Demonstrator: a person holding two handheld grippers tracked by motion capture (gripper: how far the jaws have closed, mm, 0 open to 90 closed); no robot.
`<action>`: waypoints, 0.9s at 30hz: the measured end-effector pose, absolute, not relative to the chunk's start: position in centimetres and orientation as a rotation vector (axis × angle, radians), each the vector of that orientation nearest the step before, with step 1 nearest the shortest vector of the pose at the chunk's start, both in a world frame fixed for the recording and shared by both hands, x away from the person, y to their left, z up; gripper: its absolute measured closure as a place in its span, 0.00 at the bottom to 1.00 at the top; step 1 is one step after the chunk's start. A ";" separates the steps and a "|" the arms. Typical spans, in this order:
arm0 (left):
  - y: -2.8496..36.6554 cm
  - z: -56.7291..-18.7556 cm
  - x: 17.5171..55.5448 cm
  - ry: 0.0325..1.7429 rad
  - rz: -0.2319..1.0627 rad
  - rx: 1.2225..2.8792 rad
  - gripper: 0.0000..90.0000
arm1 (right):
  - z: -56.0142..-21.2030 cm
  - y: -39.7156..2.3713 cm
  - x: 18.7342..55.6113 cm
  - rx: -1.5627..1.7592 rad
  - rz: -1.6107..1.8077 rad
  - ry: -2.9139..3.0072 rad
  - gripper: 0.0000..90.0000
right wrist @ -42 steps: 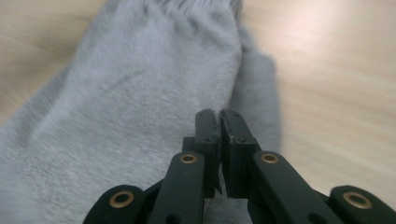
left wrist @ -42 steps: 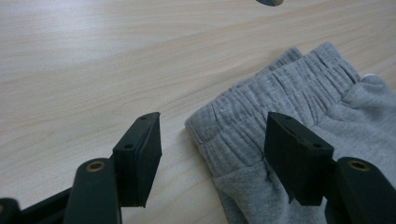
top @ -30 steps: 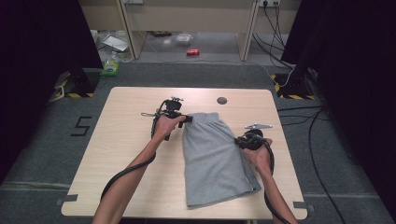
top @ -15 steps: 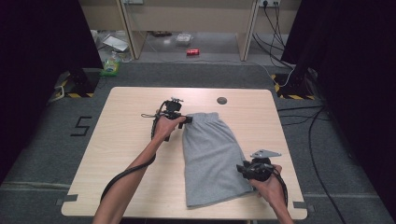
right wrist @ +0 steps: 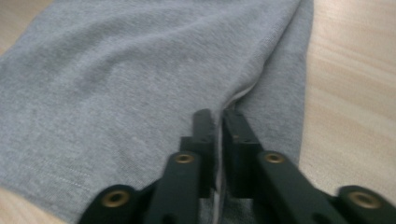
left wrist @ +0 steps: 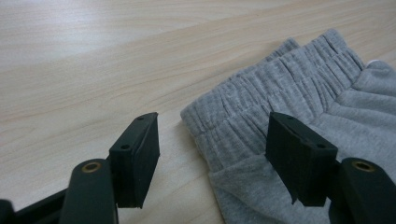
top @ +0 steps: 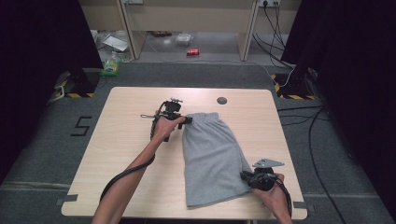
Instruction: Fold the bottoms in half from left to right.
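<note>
**foldnoob:** So the pair of grey jersey shorts with the gathered elastic waistband (top: pixel 210 154) is lying flat on the light wooden table (top: pixel 126 140), a bit right of the middle. The waistband points toward the far edge and the hem sits close to the near edge. How do I pull off this step cleanly?

**seamster:** Looks to me like the start of a fold. Your right gripper (top: pixel 250 178) is down by the near right corner of the table. Its jaws have just been closing, and in the right gripper view they're pinched together on the side edge of the shorts, near the hem (right wrist: pixel 212 140). I'd check you've got both layers in there before lifting, because a shallow bite on knit fabric slips out easily.

**foldnoob:** And the left one?

**seamster:** Your left gripper (top: pixel 187 120) is up at the waistband's left corner with its jaws standing apart. In the left gripper view that corner (left wrist: pixel 219 126) sits between the two pads, but neither pad is pressing on it. I'd slide one jaw under the elastic, clamp it, then lift both ends together and keep the cloth taut. If only the hem side goes up, I reckon the whole thing will just drag across the tabletop and bunch up.
</note>
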State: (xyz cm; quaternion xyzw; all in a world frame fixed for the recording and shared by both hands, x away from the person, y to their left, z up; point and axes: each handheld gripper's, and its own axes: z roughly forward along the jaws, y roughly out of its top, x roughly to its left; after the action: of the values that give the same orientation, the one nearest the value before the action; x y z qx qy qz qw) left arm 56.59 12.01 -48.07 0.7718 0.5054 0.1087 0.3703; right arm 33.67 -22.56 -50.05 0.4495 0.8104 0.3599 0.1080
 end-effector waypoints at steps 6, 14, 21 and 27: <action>12.0 -48.1 56.6 1.296 0.277 1.978 0.38 | -47.5 -24.0 33.4 1.279 1.085 2.299 0.97; 11.7 -48.5 56.7 1.304 0.286 1.960 0.37 | -50.0 -25.6 33.8 1.385 1.011 2.360 0.92; 11.8 -48.5 56.8 1.321 0.280 1.928 0.36 | -49.2 -26.0 32.8 1.376 0.991 2.277 0.68; 11.8 -48.5 56.7 1.321 0.284 1.931 0.35 | -50.1 -26.1 32.6 1.403 0.959 2.295 0.66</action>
State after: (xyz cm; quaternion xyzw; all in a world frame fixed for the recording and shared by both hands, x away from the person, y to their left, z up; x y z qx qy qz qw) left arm 56.72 11.81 -48.46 0.7569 0.5180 0.1114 0.3825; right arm 32.60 -26.15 -50.11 0.4862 0.7955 0.3325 0.1423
